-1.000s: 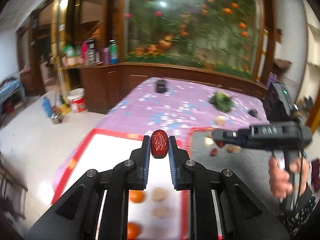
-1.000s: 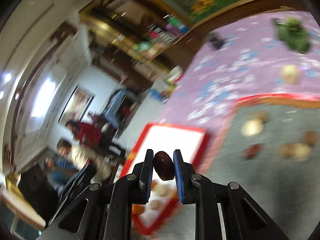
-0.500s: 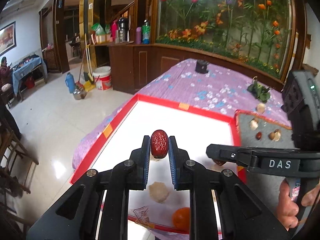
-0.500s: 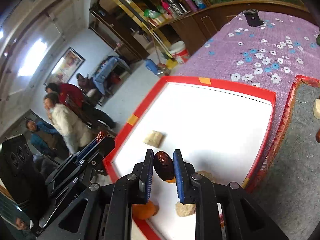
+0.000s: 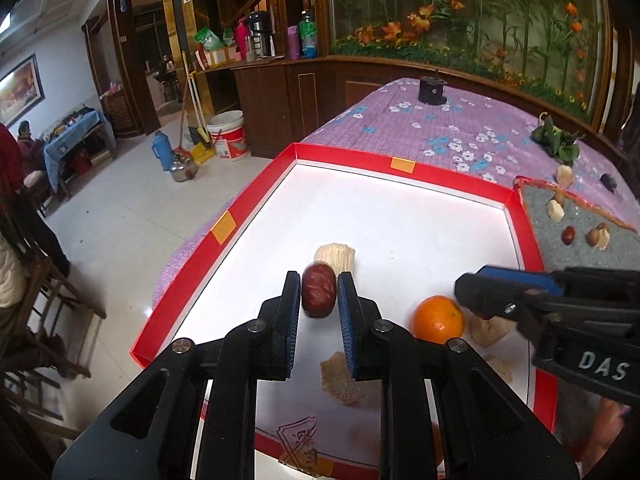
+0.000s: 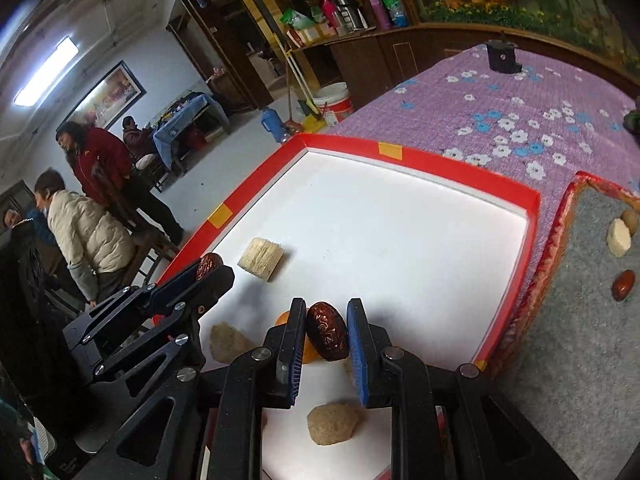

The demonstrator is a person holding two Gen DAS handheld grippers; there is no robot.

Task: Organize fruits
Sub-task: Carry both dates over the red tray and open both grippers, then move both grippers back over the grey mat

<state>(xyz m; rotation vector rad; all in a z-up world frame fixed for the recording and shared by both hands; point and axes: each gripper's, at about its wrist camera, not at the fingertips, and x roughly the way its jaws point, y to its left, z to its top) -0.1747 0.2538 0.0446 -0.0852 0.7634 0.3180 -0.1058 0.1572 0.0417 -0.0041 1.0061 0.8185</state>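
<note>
L tongs point(image 5: 319, 294): gripping red date point(image 5: 318, 295), long axis fwd along fingers | R tongs point(image 6: 327, 336): gripping dark date point(image 6: 327, 336), tilted left | both over red-rimmed tray point(image 5: 256, 196)

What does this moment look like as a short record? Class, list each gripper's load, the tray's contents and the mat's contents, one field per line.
left gripper: shut on a red date
right gripper: shut on a dark date
red-rimmed tray: orange, pale block, beige pieces
grey mat: one date, pale bits
place: both grippers over the tray
</note>
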